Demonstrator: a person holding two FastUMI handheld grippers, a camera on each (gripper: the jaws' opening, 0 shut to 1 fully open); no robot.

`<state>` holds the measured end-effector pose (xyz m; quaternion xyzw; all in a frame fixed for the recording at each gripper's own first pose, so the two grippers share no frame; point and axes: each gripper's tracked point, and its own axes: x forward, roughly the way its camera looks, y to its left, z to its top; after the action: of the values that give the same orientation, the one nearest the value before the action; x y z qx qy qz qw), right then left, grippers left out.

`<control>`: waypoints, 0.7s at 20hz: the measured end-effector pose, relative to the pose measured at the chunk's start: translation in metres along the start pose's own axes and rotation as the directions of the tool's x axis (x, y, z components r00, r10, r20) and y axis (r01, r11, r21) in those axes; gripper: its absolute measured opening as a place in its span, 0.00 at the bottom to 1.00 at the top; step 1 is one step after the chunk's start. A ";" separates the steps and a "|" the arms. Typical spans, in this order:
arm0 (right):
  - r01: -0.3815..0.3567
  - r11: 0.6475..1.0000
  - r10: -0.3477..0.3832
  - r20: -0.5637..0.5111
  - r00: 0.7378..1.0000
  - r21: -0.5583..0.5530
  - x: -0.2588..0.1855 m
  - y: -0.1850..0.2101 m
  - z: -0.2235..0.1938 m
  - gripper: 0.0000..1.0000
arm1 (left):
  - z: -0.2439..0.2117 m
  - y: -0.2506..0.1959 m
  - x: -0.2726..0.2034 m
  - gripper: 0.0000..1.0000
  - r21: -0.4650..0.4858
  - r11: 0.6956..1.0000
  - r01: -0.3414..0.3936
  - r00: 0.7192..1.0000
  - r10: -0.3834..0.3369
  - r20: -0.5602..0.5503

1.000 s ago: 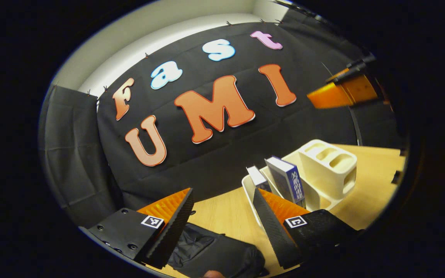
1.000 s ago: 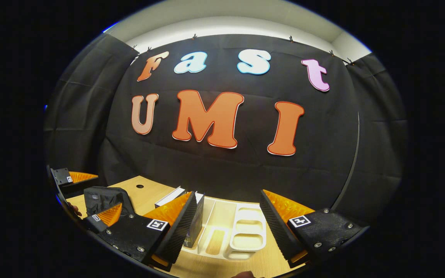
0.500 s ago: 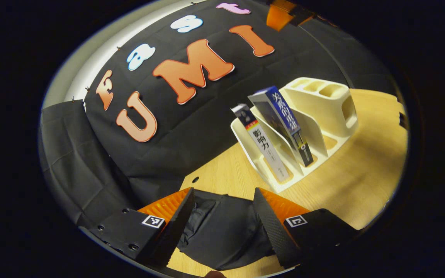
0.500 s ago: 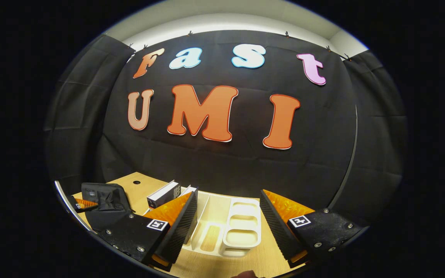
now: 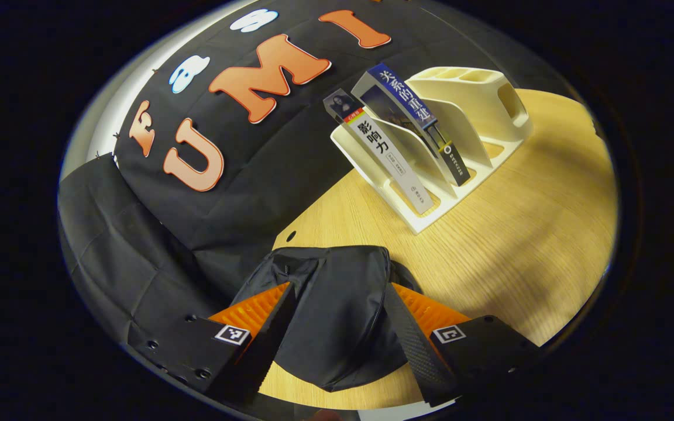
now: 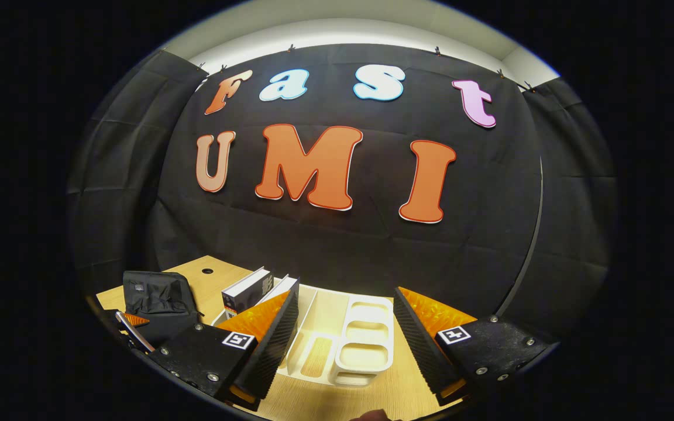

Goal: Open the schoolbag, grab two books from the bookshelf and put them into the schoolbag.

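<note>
Left claw (image 5: 337, 339) spread wide over the black schoolbag (image 5: 331, 304) on the tabletop (image 5: 518, 234), gripping nothing. Bookshelf (image 5: 466, 117) beyond holds two leaning books: white-spined (image 5: 387, 158), blue-spined (image 5: 413, 111). Right claw (image 6: 346, 339) wide open, empty, above the bookshelf.

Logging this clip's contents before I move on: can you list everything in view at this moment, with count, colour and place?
Schoolbag: one, black, on the table, near the wall, between the left gripper's fingers.
Books: two, leaning in the rack's slots; white-spined book in the outer slot, blue-spined book next to it.
Bookshelf: one, cream plastic desktop rack with slots and cups, on the table beyond the bag.
Table: one, light wood, with a small round hole near the wall.
Left gripper: open, fingers either side of the bag.
Right gripper: open, above the rack's near end.
</note>
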<state>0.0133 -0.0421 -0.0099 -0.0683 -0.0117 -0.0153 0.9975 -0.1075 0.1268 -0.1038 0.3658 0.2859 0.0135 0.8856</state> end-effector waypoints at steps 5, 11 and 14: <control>0.009 1.000 -0.008 -0.005 1.000 0.012 0.003 -0.005 -0.003 0.98 | -0.013 0.003 -0.005 0.97 0.033 0.999 -0.005 0.998 0.007 -0.061; 0.010 0.999 -0.010 -0.011 1.000 0.031 0.008 -0.011 -0.007 0.98 | -0.020 0.021 -0.006 0.96 0.103 0.992 -0.069 0.994 0.077 -0.079; 0.007 1.000 -0.007 -0.005 1.000 0.024 0.011 -0.012 -0.005 0.98 | -0.021 0.030 -0.003 0.96 0.138 0.985 -0.108 0.989 0.120 -0.088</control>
<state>0.0240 -0.0554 -0.0129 -0.0564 -0.0097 -0.0186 0.9982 -0.1149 0.1615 -0.0946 0.4384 0.3067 0.0627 0.8425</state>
